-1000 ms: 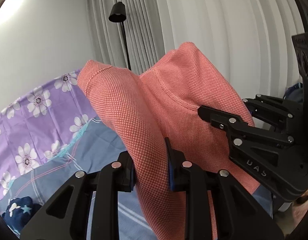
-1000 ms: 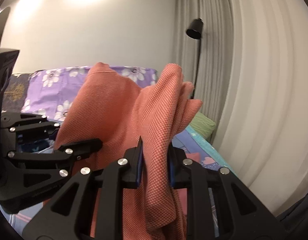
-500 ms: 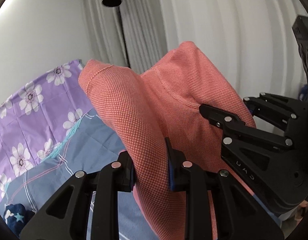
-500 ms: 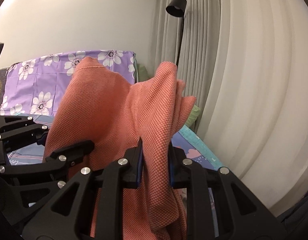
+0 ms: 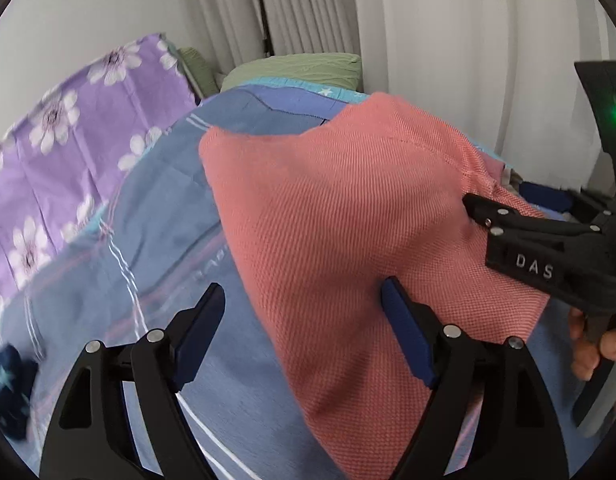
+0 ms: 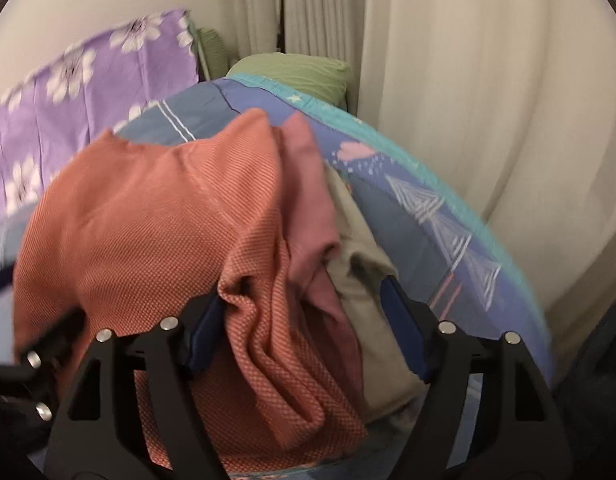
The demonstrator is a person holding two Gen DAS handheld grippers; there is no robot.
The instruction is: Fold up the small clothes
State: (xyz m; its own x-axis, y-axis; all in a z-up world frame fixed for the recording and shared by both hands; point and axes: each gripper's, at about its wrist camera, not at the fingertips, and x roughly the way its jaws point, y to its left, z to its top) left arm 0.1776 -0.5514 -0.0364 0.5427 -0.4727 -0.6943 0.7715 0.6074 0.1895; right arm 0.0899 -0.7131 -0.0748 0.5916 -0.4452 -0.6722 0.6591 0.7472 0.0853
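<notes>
Nearest the left wrist camera, the left tool (image 5: 300,328) stands with its jaws spread wide, having just been opening; the coral knit garment (image 5: 347,232) lies partly between them, its edge against the right-hand blue pad, while the left-hand pad is clear of the cloth, so nothing is pinched. In the right wrist view the right tool (image 6: 304,320) is likewise spread wide after just opening, with a bunched fold of the same garment (image 6: 156,216) sitting loose in the gap and brushing the left pad but not squeezed. Just beside that fold, also within the gap, lie a pink cloth (image 6: 311,208) and an olive-grey cloth (image 6: 367,280). The garment is draped over the blue bed cover (image 5: 180,208), which carries thin white and pink stripes. From the left wrist the right tool (image 5: 519,220) shows at the garment's right edge, one finger resting on the cloth, and a person's fingers (image 5: 595,344) wrap its handle lower down. A dark blue item with pale stars (image 5: 8,392) sits on the bed at the lower left, well apart from the garment. Farther back a purple sheet with white flowers (image 5: 68,128) rises along the left, a green pillow (image 5: 300,68) lies at the head of the bed, and pale curtains (image 5: 447,40) hang behind everything.
</notes>
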